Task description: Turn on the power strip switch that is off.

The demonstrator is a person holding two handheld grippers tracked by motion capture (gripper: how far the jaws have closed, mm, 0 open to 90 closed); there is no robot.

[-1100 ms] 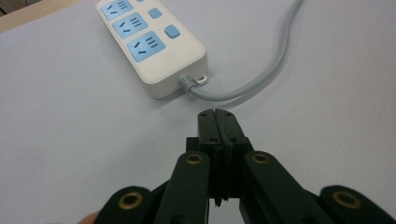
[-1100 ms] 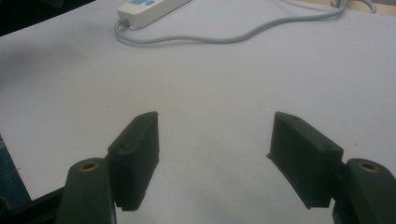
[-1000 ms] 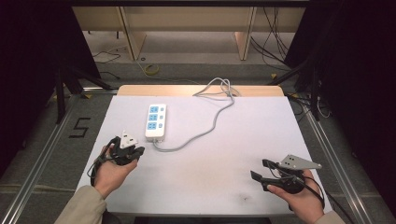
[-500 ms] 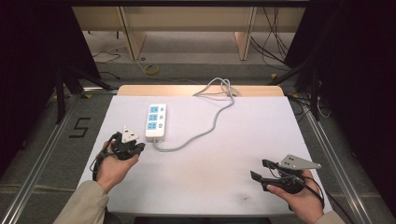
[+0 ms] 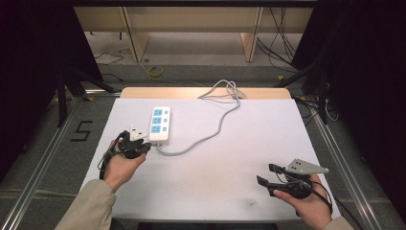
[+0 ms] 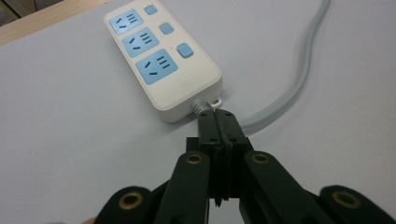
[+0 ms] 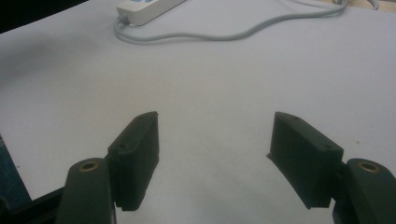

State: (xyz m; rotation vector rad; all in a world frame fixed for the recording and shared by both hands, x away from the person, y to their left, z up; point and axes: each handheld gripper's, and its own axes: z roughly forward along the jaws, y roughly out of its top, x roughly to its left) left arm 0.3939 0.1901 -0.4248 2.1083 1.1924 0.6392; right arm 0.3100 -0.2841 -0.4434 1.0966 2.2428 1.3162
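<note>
**A:** Power strip (image 5: 160, 124) sits toward the table's (image 5: 230, 182) far-left corner, long axis running near-to-far, three blue sockets up. Grey cable (image 5: 210, 132) leaves its near end, loops across the middle and runs off the far edge.

**B:** Left gripper (image 6: 218, 116)?

**A:** Jaws fully closed, pads together, nothing between them. Tips right at the strip's near end, by the cable's strain relief (image 6: 200, 106). Can't tell if they touch it.

**B:** Right gripper (image 7: 212, 158)?

**A:** Jaws wide apart, empty, near the table's near-right corner, well apart from the strip.

**B:** Risks?

**A:** Closed tips pushing on that end would likely slide or pivot the strip: it lies loose on a smooth sheet, nothing bracing it. Tips could also ride onto the cable and drag the loop. If the aim is a switch (image 6: 185, 50) or a socket, closed jaws coming in low from the near end may slip off the rounded edge.

**B:** Mitigation?

**A:** The right one is too far off to steady it as it stands.
</note>
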